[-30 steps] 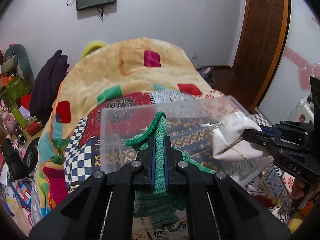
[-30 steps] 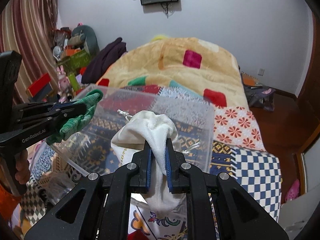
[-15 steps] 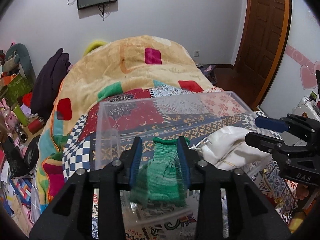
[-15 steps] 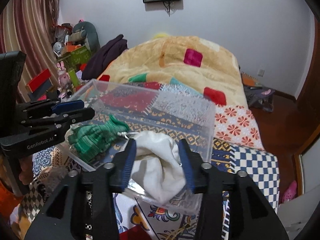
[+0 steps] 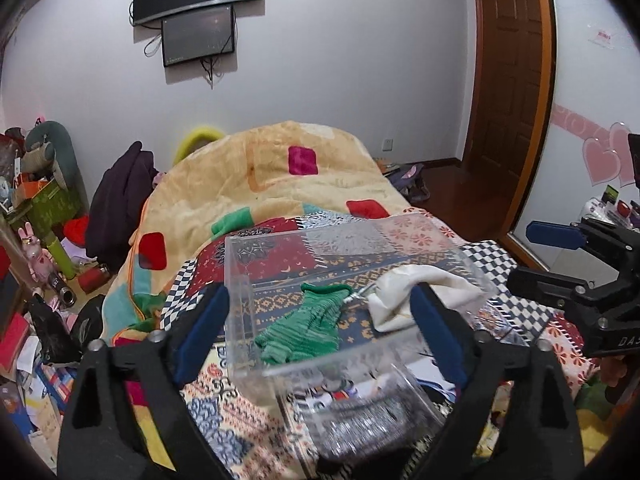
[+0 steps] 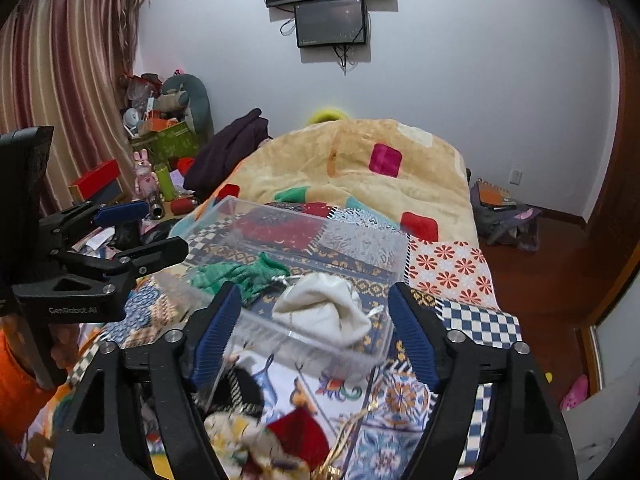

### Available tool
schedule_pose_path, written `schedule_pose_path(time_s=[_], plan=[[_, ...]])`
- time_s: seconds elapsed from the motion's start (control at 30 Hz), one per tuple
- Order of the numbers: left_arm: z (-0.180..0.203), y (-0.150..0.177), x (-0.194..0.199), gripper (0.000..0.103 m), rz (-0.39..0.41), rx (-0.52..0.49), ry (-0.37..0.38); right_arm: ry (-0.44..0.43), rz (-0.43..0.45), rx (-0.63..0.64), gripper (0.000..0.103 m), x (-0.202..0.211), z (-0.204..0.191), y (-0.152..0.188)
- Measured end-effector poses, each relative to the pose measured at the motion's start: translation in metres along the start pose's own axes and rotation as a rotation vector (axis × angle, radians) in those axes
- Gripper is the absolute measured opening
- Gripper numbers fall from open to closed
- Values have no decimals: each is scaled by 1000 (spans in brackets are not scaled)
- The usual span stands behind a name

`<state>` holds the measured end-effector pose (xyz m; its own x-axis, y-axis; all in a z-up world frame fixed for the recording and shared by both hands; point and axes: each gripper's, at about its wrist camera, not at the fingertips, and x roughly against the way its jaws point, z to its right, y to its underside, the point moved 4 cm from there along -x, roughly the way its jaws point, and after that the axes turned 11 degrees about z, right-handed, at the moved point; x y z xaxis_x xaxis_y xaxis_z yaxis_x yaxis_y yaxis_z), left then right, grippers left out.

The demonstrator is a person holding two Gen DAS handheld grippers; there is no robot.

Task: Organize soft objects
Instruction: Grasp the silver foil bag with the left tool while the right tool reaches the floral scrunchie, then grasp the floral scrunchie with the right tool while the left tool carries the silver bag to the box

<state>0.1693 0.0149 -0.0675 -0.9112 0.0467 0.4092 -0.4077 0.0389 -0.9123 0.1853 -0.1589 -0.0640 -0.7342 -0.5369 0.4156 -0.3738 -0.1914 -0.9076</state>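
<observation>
Both claws stand spread wide and empty. Between the fingers of the left gripper (image 5: 320,320), just ahead of them, sits the clear plastic box (image 5: 240,292) on the patchwork bedspread (image 6: 452,268). Inside it lie two soft things: one green knitted glove (image 5: 304,328) toward this claw's left finger, and one white drawstring pouch (image 5: 416,292) toward its right finger, the two touching or nearly so at the pouch's cord.

The right gripper (image 6: 312,328) frames the same box, with the pouch directly ahead between its fingers and the glove off to their left.

The step in hand looks like fetching the next item. Below and in front of the right claw lies a small heap of loose pieces, one of them a red pouch (image 6: 300,432); the heap is blurred, so its count is unclear. Best to pinch one piece by a bunched fold, lift it clear of the box wall, and drop it beside the other two without nudging the light box.
</observation>
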Motion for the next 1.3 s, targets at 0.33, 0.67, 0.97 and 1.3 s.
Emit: schedule_pose_path(time_s=[0.33,0.67,0.97,1.3], plan=[[7,38,19,97,-69,25,27,-18,-66,-33,78,17,-2,42],[10,92,-3,97,-191,82,52,-83,-207,-47,72,-2,-12,94],[20,108,-17,90,-229,92,93,-131,-277,-24,29,-10,-22,114],[24,105,-13,35,-222,101,141,-120,-226,-30,8,-1,-17,101]])
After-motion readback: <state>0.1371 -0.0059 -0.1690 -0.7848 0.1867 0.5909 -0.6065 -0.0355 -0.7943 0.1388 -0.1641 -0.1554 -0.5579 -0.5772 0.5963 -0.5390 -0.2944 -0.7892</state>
